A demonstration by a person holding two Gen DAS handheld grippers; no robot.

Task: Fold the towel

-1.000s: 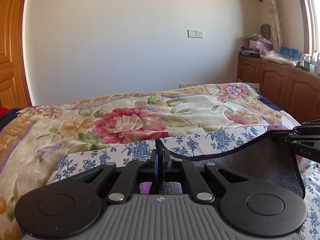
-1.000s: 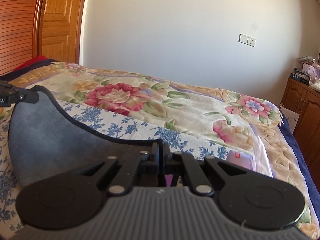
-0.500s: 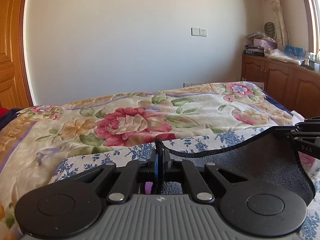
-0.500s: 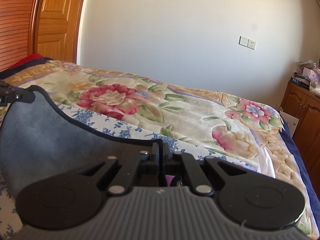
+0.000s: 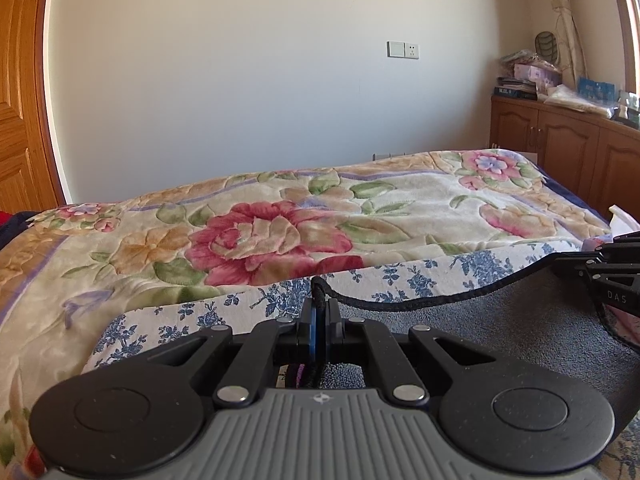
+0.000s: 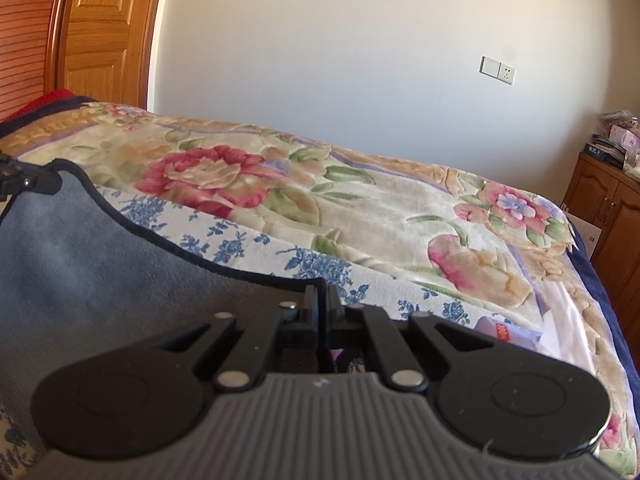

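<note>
A grey towel with a dark stitched edge hangs stretched between my two grippers above the bed. My left gripper is shut on one corner of the towel, its dark hem sticking up between the jaws. My right gripper is shut on the other corner; the towel spreads to its left. The right gripper shows at the right edge of the left wrist view, and the left gripper at the left edge of the right wrist view. The towel's lower part is hidden behind the gripper bodies.
Under the towel lies a white sheet with blue flowers on a floral blanket covering the bed. A wooden cabinet with clutter on top stands at the right. A wooden door is at the left. A plain wall is behind.
Both grippers have risen with the towel and tilted upward; the bed sits lower in both views. The towel's top edge is still held taut between them.
</note>
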